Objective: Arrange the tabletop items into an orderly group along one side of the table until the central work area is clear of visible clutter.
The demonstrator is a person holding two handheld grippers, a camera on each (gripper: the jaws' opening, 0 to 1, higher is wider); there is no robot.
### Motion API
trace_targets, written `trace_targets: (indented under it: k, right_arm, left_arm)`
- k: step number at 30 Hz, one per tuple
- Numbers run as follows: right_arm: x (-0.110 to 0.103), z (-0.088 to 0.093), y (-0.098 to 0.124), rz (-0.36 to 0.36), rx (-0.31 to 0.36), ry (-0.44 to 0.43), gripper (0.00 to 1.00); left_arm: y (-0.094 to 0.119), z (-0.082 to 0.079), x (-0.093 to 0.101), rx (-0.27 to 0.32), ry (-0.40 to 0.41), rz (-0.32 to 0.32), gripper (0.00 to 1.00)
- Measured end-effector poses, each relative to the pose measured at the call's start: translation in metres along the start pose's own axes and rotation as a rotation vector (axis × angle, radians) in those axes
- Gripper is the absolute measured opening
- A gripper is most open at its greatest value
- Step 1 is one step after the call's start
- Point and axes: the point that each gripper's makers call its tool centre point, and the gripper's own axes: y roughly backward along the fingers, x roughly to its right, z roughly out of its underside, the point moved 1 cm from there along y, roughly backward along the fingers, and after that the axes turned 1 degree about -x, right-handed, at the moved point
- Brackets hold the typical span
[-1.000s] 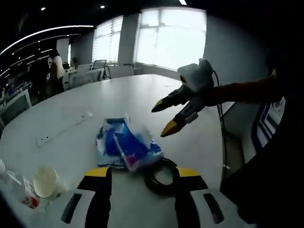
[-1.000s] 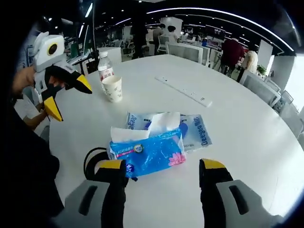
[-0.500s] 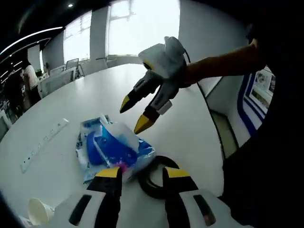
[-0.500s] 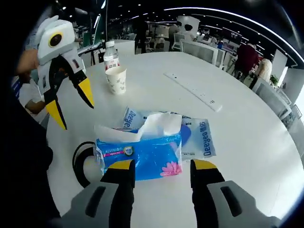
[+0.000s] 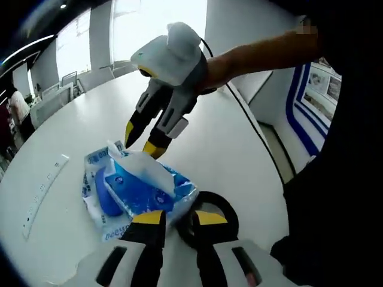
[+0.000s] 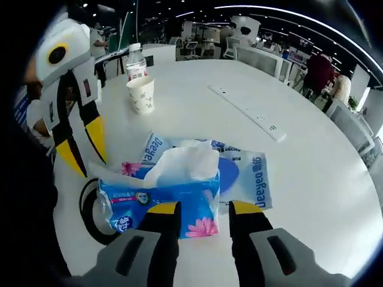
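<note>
Tissue pack (image 6: 160,194) sits mid-table on a flat blue pouch (image 6: 242,173), beside a black ring (image 5: 209,218). Right gripper (image 6: 203,210) and left gripper (image 5: 178,218) both have their jaws parted at the pack's edge, grasping nothing yet, probably lining up to drag it sideways toward the cup (image 6: 141,94) and bottle (image 6: 136,61).

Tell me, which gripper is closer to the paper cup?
The left. In the right gripper view the left gripper hangs beside the black ring, on the paper cup's side of the table. The right gripper is farther back, at the blue tissue pack.
</note>
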Motion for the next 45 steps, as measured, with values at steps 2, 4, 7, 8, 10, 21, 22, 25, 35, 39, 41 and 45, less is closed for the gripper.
trace_targets:
  k: [2,4,7,8,10,21,22,25,35,39,41,45]
  right_arm:
    - [-0.001,0.000,-0.002,-0.015,0.002,-0.011,0.26]
    - [0.000,0.000,-0.004,-0.020,0.002,-0.020,0.24]
    - [-0.001,0.002,-0.008,-0.038,0.005,-0.031,0.18]
    - [-0.002,0.003,-0.009,-0.043,0.004,-0.031,0.14]
    - [-0.001,0.004,-0.009,-0.039,0.000,-0.019,0.10]
    - [0.003,0.011,-0.004,-0.035,0.010,-0.038,0.00]
    - [0.003,0.011,-0.004,-0.034,0.011,-0.038,0.00]
    - [0.003,0.011,-0.003,-0.034,0.016,-0.045,0.00]
    - [-0.003,0.017,0.013,-0.014,0.019,-0.038,0.00]
    - [-0.007,0.024,0.024,0.002,0.018,-0.056,0.00]
    - [-0.011,0.028,0.031,0.011,0.024,-0.083,0.00]
    - [-0.022,0.037,0.045,0.033,0.023,-0.110,0.00]
  left_arm:
    - [-0.001,0.000,-0.001,-0.009,0.000,0.004,0.16]
    - [-0.003,0.002,-0.002,-0.020,-0.010,0.009,0.15]
    - [-0.006,0.006,0.000,-0.035,-0.012,0.036,0.12]
    - [-0.007,0.007,0.000,-0.041,-0.017,0.038,0.11]
    - [-0.009,0.009,-0.002,-0.049,-0.029,0.038,0.09]
    - [-0.015,0.012,-0.008,-0.046,-0.042,0.037,0.00]
    - [-0.015,0.012,-0.008,-0.047,-0.042,0.036,0.00]
    - [-0.014,0.012,-0.008,-0.050,-0.046,0.039,0.00]
    - [-0.002,0.012,-0.006,-0.048,-0.028,0.046,0.00]
    - [0.002,0.008,-0.003,-0.038,-0.032,0.051,0.00]
    - [0.004,0.006,0.000,-0.031,-0.042,0.059,0.00]
    - [0.005,0.003,0.007,-0.028,-0.067,0.077,0.00]
